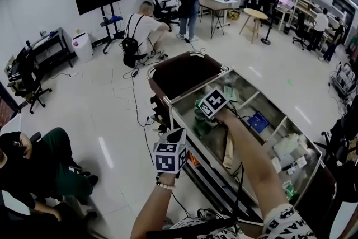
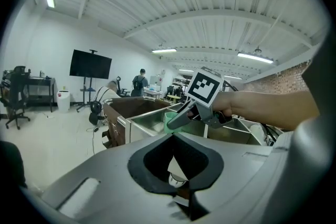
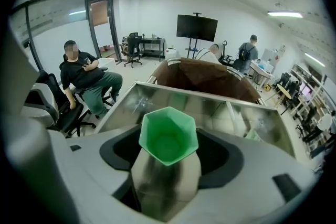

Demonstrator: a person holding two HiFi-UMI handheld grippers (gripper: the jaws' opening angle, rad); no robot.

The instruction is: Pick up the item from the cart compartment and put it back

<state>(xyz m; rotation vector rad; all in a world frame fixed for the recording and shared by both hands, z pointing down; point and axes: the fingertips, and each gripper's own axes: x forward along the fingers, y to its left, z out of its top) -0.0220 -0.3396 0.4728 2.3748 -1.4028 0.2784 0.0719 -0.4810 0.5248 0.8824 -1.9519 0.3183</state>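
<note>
**A:** Where's the item right now?

**B:** The silver faceted vase with the green hexagonal mouth [image 3: 167, 165] is pinched in the right gripper [image 1: 202, 113]. The jaws are set wide round its body, and the mouth points away from that gripper's camera. It hangs over the shiny steel cart compartment [image 3: 126, 107] at the 12 o'clock end of the cart, next to the dark brown bin [image 1: 184, 73].

**A:** And the other hand?

**B:** The left gripper [image 1: 173, 143] sits outside the cart, at about 7 o'clock from the right one. Its jaws look drawn together with nothing between them, so it's taking no part.

**A:** Which step is this, then?

**B:** I'd judge the pick-up done and the put-back in hand. The vase is firmly gripped and the gripper is tipped steeply down into the compartment. I can't tell whether the vase touches the steel floor yet.

**A:** What does the next move call for?

**B:** The mouth leads, so I'd expect it to be laid on its side. It needs a bare patch of floor clear of the wall at 9 o'clock. Once it rests there, spread the jaws and back straight out. The smooth facets could slide on the steel, so letting go too high risks a skid
</note>
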